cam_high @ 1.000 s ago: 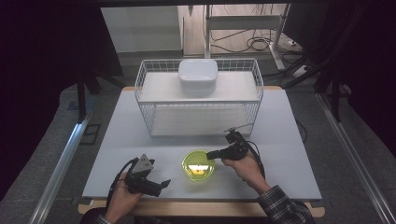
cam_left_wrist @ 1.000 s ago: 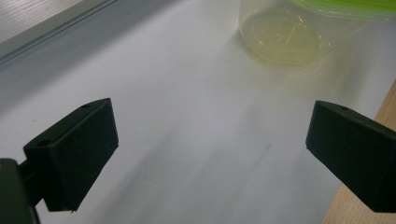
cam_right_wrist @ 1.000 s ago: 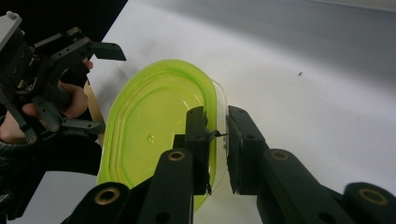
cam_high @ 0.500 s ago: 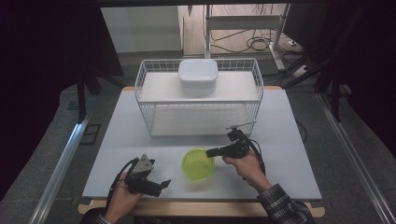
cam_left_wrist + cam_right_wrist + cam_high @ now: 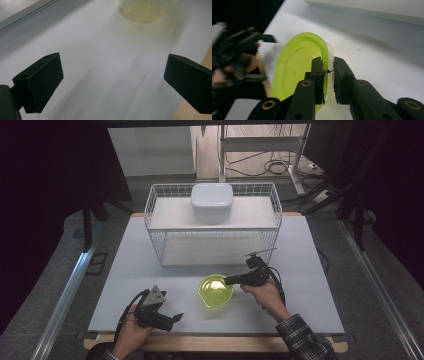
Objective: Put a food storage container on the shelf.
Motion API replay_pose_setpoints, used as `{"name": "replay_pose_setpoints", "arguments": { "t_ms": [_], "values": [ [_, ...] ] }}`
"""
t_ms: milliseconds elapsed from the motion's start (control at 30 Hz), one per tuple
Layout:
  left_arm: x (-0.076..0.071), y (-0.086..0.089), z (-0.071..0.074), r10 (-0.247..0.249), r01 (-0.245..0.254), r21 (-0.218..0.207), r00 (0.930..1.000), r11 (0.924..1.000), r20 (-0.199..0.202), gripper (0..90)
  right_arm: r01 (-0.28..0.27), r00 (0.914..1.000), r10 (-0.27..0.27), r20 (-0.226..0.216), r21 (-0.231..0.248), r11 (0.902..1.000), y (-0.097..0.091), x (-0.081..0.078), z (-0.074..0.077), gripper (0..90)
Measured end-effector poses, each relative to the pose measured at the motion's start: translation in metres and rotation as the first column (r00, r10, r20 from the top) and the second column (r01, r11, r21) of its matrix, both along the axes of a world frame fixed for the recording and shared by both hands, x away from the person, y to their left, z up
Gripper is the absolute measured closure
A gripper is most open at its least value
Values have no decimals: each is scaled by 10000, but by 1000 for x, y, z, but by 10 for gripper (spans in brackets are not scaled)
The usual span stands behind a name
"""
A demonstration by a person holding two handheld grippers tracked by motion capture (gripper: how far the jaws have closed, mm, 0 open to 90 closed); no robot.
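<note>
The green bowl is near the front of the table, between the two hands and in front of the wire basket. A white box sits on the shelf inside that basket.

The right gripper pinches the bowl's rim, one jaw inside and one outside. The jaws have just been opening a little, with the rim between them. The bowl is tipped up on its side, so the grip looks thin.

The left gripper waits near the front edge, well apart from the bowl. Its jaws are spread wide with nothing in them.

To do this well, the right hand should probably squeeze the rim firmly and move slowly. A bowl held by one edge can swing or slip. It may help to keep it low over the table. If it goes to the basket, it needs to clear the wire wall.
</note>
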State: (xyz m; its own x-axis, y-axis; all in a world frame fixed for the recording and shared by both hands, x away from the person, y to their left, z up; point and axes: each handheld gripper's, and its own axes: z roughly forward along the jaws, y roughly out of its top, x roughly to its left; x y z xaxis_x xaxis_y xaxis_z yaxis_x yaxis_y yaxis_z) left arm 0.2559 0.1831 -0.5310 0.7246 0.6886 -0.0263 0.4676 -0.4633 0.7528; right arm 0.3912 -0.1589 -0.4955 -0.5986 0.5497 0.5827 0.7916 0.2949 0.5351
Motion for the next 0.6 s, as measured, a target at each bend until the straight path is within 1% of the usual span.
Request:
{"name": "replay_pose_setpoints", "arguments": {
  "t_ms": [67, 133, 200, 300, 367, 400, 433, 467, 500, 533, 600],
  "values": [
    [0, 0, 0, -12, 12, 9, 10000, 10000, -10, 21, 63, 9996, -57, -262, 249, 9997, -2, 3, -4, 766],
    [0, 0, 0, -8, 8, 20, 10000, 10000, -17, 21, 60, 9999, -59, -132, 85, 9999, -2, 4, -3, 722],
    [0, -1, -1, -23, 23, 53, 10000, 10000, -22, 22, 19, 10000, -18, -64, 115, 9999, 0, 4, -2, 679],
    [0, -1, -1, -48, 48, 108, 10000, 9999, -15, 22, 80, 10000, -80, -25, 102, 9999, 2, 8, -2, 656],
    [0, -1, -1, -48, 48, 118, 10000, 9999, -17, 22, 64, 9998, -62, -177, 112, 9999, 4, 11, -4, 672],
    [0, -1, -1, -50, 50, 120, 10000, 9999, -20, 22, 67, 9996, -63, -264, 156, 9999, 4, 12, -5, 702],
    [0, -1, -1, -52, 52, 115, 10000, 9999, -22, 21, 75, 9988, -62, -476, 271, 9996, 4, 13, -6, 749],
    [0, -1, -1, -57, 57, 109, 10000, 9999, -24, 21, 26, 9974, 12, -714, 522, 9986, 2, 14, -8, 772],
    [0, -1, -1, -60, 60, 108, 10000, 9999, -25, 21, 25, 9958, 32, -914, 631, 9980, 2, 15, -8, 800],
    [0, -1, -1, -62, 63, 119, 10000, 9999, -23, 21, -14, 9944, 92, -1052, 733, 9973, 1, 14, -8, 805],
    [0, -2, -1, -79, 79, 127, 10000, 9999, -11, 22, -46, 9939, 133, -1091, 794, 9968, 1, 13, -7, 812]
  ]
}}
